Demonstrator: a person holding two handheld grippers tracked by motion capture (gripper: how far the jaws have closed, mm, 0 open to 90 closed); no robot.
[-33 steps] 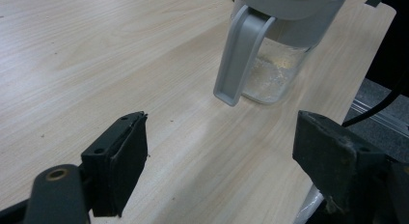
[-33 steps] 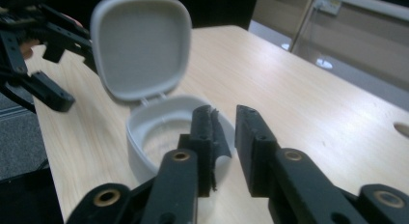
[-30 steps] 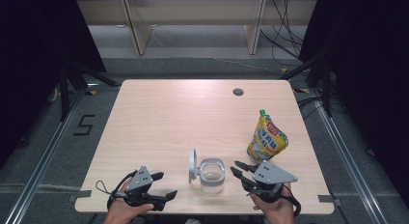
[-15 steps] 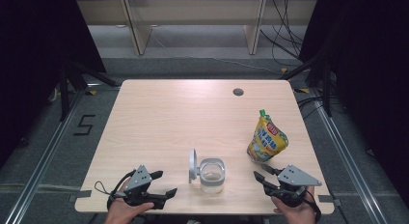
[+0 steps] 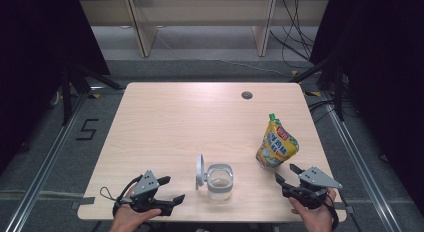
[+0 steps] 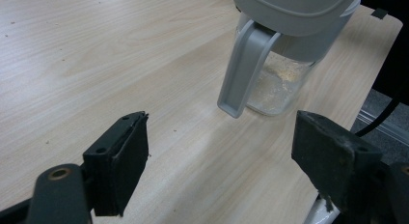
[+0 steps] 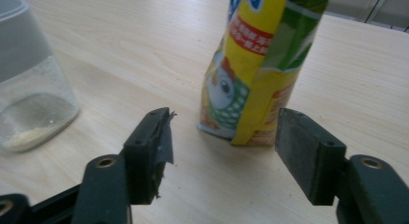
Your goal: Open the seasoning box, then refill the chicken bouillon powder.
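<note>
Right gripper (image 5: 287,174) near the table's (image 5: 200,122) front right corner, its jaws wide and just opened further, nothing between the pads; pouch (image 5: 276,144) upright just beyond it, apart from the pads; in the right gripper view the pouch (image 7: 255,69) stands ahead of the gap, the jar (image 7: 29,79) at left; left gripper (image 5: 171,189) at the front left, jaws wide, gripping nothing; jar (image 5: 219,181) with grey lid (image 5: 200,170) hinged up, between the two grippers near the front edge; pale powder lies in the jar's (image 6: 284,64) bottom
</note>
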